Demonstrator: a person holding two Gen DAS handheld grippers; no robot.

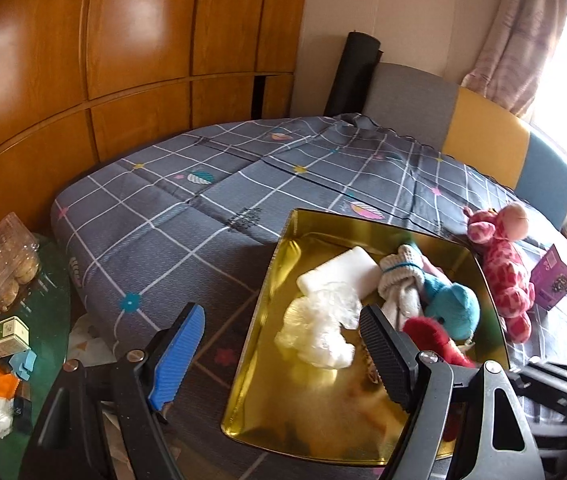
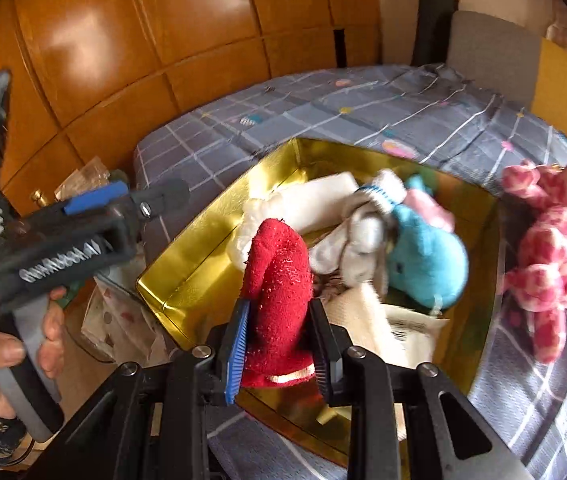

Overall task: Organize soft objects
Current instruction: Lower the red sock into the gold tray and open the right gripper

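Over the gold box (image 2: 187, 264), your right tongs (image 2: 279, 344) pinch the floppy, light red sock (image 2: 277, 280) mid-body; left tongs (image 1: 283, 356) gape empty.

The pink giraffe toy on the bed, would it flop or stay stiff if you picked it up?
The pink giraffe toy would probably flop: it looks plush, and its legs already splay limply on the bedspread. It likely feels light for its size, being stuffed fabric. It probably won't slip, since its fur looks fuzzy.

a home bedroom here: checked bed (image 1: 187, 216) ahead of the hand-held gripper, wooden wardrobe (image 1: 123, 40) behind, curtain (image 1: 523, 40) far right.
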